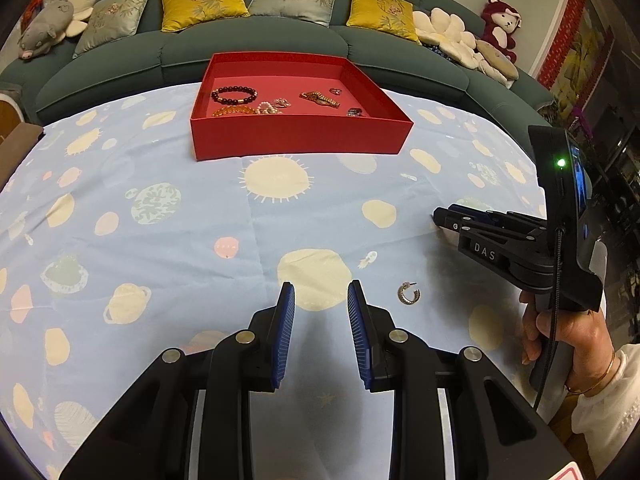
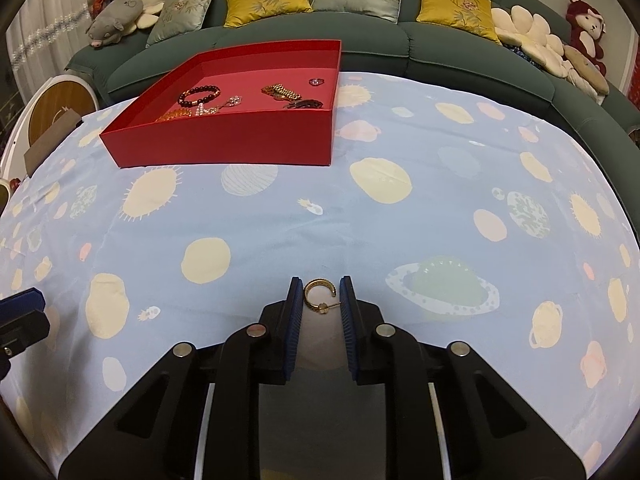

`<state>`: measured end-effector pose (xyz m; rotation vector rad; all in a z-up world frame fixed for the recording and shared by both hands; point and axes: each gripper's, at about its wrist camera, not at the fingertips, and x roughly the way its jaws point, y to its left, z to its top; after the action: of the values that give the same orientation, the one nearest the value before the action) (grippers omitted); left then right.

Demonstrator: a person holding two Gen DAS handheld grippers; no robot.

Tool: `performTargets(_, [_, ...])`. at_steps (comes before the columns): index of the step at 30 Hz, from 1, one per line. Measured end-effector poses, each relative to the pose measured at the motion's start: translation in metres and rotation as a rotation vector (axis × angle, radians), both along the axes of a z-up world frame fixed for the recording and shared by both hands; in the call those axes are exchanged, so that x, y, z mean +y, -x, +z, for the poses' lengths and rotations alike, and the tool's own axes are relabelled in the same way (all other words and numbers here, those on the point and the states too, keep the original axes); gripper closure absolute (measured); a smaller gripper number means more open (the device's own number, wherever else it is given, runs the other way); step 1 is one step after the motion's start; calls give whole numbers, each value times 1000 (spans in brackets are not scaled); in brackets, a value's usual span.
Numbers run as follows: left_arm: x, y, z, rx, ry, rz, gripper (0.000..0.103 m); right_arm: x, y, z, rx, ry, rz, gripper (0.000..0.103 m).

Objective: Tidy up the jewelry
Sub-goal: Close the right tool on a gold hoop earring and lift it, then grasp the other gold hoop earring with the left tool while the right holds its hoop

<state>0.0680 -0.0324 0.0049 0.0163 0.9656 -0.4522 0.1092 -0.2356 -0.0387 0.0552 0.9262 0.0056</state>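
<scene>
Right gripper: I have the right gripper (image 2: 321, 279) pointed down at the tablecloth (image 2: 400, 232), its pads drawn in on a gold earring (image 2: 319, 298). They look to be touching it on either side, the post against the right-hand pad.

Gold earring: it lies flat on the cloth, well short of the red box (image 2: 224, 140). I'm gripping it across the hoop so the pads meet metal rather than scrape fabric.

Left gripper: the left gripper (image 1: 321, 288) has its pads apart with nothing between them, low over the cloth. I read that as lining up for its own pick.

Loose earring: a second earring (image 1: 409, 293) sits just beside the left gripper's right-hand pad, outside the gap, so I judge a small shift toward it is needed before closing.

Red box: it's at the far side of the table by the sofa (image 1: 120, 64), lid off. A dark bead bracelet (image 1: 234, 94), a gold chain piece (image 1: 320, 99), a ring (image 1: 335, 91) and a few more pieces already lie inside.

Progress: my guess is we're late in the job, with these two earrings the only jewelry I can see outside the box.

Risk: the hoop is thin and could slip or twist out as I lift.
</scene>
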Motion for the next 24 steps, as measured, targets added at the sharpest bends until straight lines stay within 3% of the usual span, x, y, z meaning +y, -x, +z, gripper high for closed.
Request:
performTargets(11, [-52,1,-21,71,70,-111,77,-31,31,32,-50,-81,-48,85])
performTargets(20, [-78,3,-39,15,0,-152,77,-46,40,32,-50,-95,-63,85])
performTargets(24, [-84,5,-40,-17,-22,-164,86,-51,41,32,-50,-102,-72,85])
